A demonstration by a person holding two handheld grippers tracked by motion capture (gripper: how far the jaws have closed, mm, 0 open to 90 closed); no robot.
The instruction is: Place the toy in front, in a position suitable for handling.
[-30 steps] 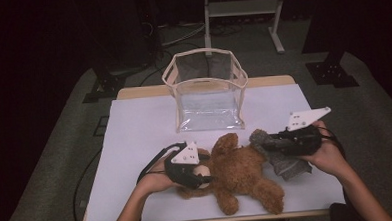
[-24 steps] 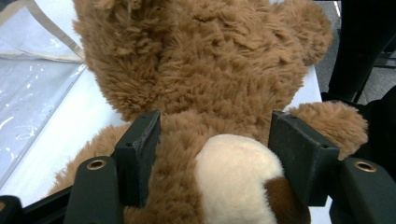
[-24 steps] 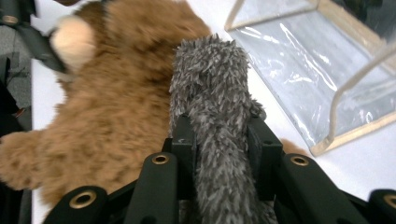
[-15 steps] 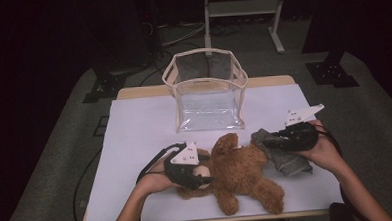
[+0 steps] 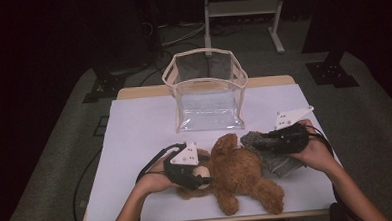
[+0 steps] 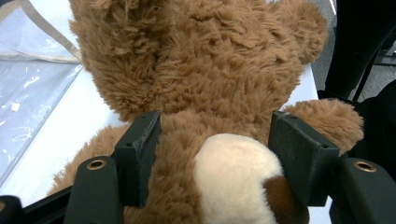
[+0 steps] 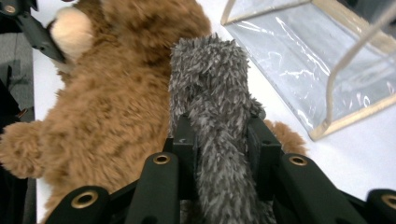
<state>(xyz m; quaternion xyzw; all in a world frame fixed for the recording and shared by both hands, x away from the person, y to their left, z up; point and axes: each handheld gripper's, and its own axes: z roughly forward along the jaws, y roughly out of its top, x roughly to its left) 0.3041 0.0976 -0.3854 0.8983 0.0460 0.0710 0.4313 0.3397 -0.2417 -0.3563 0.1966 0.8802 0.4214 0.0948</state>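
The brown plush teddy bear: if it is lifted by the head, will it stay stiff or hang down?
The brown plush teddy bear will probably hang limp: its limbs sprawl loosely on the table. It looks light for its size, being fluffy. Its fur seems grippy, so the left gripper would likely not slip.

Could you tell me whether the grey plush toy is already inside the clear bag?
No, the grey plush toy sits clamped in the right claw, outside the clear bag.

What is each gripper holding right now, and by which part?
The right gripper is shut on the grey plush toy, pinching a narrow part. The left gripper straddles the brown teddy bear at its head, jaws apart.
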